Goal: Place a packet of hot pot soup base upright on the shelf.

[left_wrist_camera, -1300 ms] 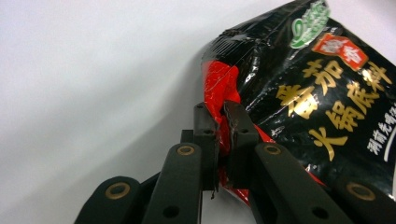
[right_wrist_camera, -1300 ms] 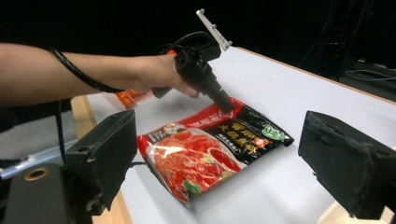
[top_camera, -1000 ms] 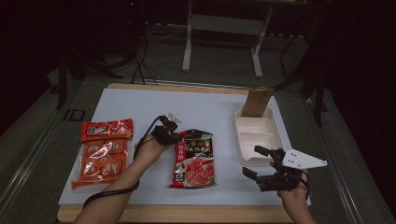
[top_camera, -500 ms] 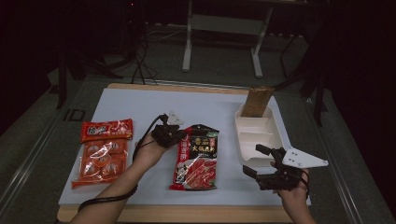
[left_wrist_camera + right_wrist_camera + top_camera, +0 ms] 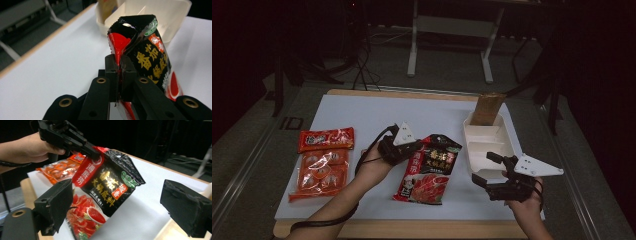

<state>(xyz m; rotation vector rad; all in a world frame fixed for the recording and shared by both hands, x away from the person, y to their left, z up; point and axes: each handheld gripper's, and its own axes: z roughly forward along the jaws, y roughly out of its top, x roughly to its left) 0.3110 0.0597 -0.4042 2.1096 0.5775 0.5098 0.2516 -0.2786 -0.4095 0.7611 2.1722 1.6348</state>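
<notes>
A black and red sauce packet (image 5: 428,167) lies mid-table with its top left edge raised. My left gripper (image 5: 418,149) is shut on that edge, and the left gripper view has both jaws pressed tight on the packet (image 5: 147,53) at my left gripper (image 5: 119,68). My right gripper (image 5: 486,169) hangs open near the front right, beside the white tray (image 5: 492,142). In the right gripper view my right gripper (image 5: 118,197) stands wide open, facing the tilted packet (image 5: 107,185) held by the left gripper (image 5: 75,141).
A brown pouch (image 5: 487,109) stands upright at the far end of the white divided tray (image 5: 160,15). A red snack pack (image 5: 326,139) and an orange pack (image 5: 319,172) lie at the left of the white mat (image 5: 387,112).
My left gripper has lifted the packet's top edge and drawn it a little right, toward the tray. The right gripper has hardly moved.
</notes>
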